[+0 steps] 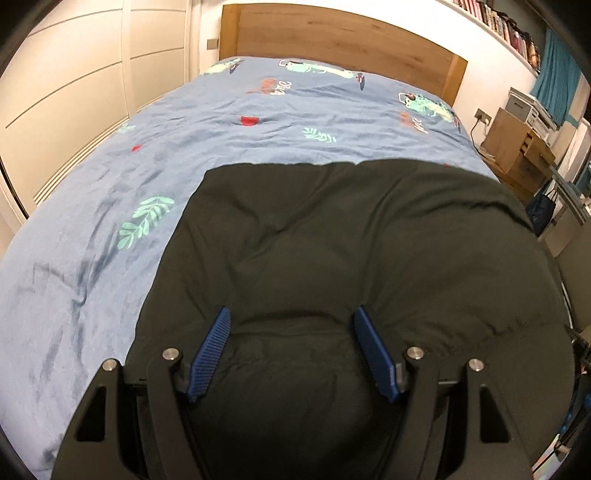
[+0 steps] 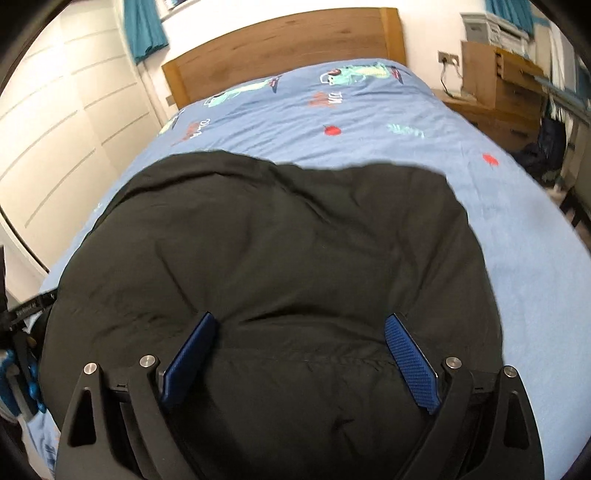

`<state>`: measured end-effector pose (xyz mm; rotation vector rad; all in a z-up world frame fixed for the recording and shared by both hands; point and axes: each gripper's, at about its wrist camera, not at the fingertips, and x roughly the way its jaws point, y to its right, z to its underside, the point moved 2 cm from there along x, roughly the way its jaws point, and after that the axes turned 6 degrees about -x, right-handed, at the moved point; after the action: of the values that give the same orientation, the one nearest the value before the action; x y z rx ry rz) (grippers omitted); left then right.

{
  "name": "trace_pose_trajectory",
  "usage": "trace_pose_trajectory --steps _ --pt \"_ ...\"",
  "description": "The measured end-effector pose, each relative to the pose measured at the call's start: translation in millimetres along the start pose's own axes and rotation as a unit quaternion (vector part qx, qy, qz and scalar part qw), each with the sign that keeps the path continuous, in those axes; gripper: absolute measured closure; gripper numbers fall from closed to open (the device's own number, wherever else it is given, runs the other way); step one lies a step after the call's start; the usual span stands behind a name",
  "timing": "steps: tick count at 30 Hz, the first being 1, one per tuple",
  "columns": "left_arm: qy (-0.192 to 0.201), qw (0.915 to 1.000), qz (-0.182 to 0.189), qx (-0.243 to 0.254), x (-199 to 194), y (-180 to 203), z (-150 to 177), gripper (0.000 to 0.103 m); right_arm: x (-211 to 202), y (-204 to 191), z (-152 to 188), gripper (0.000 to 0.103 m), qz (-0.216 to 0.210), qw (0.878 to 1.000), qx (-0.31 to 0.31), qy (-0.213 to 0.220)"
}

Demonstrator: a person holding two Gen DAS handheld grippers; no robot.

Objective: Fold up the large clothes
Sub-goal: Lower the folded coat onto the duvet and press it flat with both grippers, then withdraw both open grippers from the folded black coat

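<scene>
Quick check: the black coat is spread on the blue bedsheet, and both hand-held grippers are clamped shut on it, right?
Not quite. The black coat does lie on the blue bedsheet, but both wrist views show the left hand-held gripper and right hand-held gripper open, gripping nothing.

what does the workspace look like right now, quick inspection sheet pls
surface: bed with blue printed cover, wrinkled, wooden headboard at the far end
job's things: black padded garment spread flat on the cover, near end
clutter: nothing seen on the bed besides the garment
grippers: left gripper and right gripper both over the garment, jaws apart, nothing pinched
cables: dark cable hanging from a wall socket beside the bed
surroundings: white wardrobe doors, wooden bedside unit, teal curtain, bookshelf
</scene>
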<state>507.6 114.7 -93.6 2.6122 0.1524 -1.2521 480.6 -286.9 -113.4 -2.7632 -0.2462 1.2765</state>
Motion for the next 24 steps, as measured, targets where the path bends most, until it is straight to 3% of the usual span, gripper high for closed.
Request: trace_pose_trajectory --steps 8,24 --pt "0.029 0.9989 -0.023 0.029 -5 5 16 0.034 0 2 12 0.009 0.006 1.000 0.006 0.000" --pt "0.022 0.9983 -0.034 0.042 -18 4 22 0.034 -23 13 26 0.005 0.046 0.999 0.009 -0.012"
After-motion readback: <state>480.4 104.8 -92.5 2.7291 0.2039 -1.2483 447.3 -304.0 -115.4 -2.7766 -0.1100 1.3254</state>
